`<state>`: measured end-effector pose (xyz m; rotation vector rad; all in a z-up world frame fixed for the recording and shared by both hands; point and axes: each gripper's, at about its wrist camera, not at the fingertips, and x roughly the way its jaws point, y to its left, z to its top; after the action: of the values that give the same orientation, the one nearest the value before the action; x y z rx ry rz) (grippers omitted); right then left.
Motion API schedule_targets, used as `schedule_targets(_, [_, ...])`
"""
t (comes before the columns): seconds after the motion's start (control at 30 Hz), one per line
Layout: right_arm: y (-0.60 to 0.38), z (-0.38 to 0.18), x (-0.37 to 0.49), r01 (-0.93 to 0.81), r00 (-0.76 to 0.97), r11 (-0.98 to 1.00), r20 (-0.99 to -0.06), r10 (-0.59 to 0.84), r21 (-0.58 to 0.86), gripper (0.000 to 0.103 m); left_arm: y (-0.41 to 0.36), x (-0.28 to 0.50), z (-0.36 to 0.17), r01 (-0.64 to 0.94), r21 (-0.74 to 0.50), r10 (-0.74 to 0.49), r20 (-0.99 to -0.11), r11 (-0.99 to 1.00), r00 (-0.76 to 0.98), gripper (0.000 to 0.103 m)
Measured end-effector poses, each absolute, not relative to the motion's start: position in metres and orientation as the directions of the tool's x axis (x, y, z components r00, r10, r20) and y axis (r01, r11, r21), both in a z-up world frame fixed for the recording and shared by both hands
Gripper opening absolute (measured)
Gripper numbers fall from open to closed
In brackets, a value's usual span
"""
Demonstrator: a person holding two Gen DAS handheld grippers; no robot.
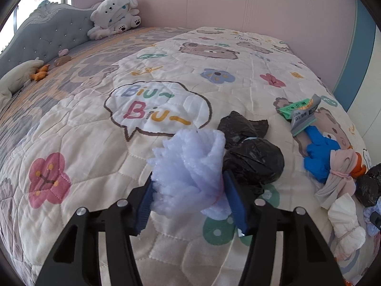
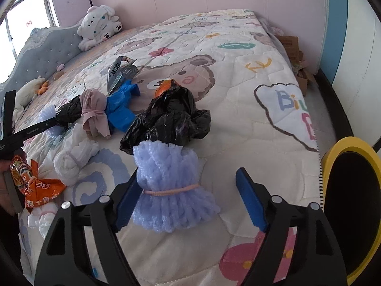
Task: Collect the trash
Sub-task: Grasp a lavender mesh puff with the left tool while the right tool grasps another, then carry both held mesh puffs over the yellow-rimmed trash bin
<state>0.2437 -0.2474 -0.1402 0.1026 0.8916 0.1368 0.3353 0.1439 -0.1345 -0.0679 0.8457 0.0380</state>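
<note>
On a bed spread with a cartoon-print quilt (image 1: 95,147), the left gripper (image 1: 188,197) pinches a lavender foam-net bundle (image 1: 188,166), both blue pads pressed against its sides. Just beside that bundle, to its right in the left wrist view, sits a knotted black plastic bag (image 1: 252,152). Further right lie a blue glove (image 1: 319,152), a green-and-silver snack wrapper (image 1: 302,112) at its far end, and a pink cloth tied with a band (image 1: 340,169), with a white wad bound with a band (image 1: 345,219) nearer the camera.

In the right wrist view, the right gripper (image 2: 188,197) stands spread around a second lavender foam-net bundle tied with a pink band (image 2: 171,190). The left pad touches the bundle's side; the right pad stands clear of it, with bare quilt between. A crumpled black bag (image 2: 171,119) lies touching the bundle's far end, an orange scrap (image 2: 164,87) showing behind it. An orange snack wrapper (image 2: 38,186) lies at the left edge, near a white tied wad (image 2: 71,159).

A yellow-rimmed bin (image 2: 352,147) stands off the bed's right side. A white plush toy (image 1: 116,14) rests against the grey tufted headboard (image 1: 47,35) at the far end, well apart from the trash.
</note>
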Motion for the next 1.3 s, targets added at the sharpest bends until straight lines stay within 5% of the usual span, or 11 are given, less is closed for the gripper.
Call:
schedule_targets(0.03, [-0.245,-0.14,0.243,-0.089,0.618,0.985,-0.767,0.172,0.15,0.055,0.142,0.334,-0.134,-0.052,-0.044,0.002,-0.745,0.998,0.668,0.048])
schedule_targets(0.23, [-0.244,-0.134,0.237,-0.124,0.638,0.977,-0.74,0.212,0.172,0.047,0.15,0.327,-0.128,-0.068,-0.098,-0.023,-0.717,0.993,0.697,0.04])
schedule_targets(0.7, [-0.262,-0.088,0.212,-0.16,0.724,0.949,-0.622,0.3,0.271,0.046,0.169,0.29,-0.07,-0.12,-0.124,0.013,-0.64,0.985,0.768,0.04])
schedule_targets(1.3, [-0.299,-0.039,0.155,-0.139,0.787,0.951,-0.553,0.275,0.276,0.046,0.095,0.25,-0.026,0.023,-0.129,-0.096,-0.6,0.991,0.794,0.04])
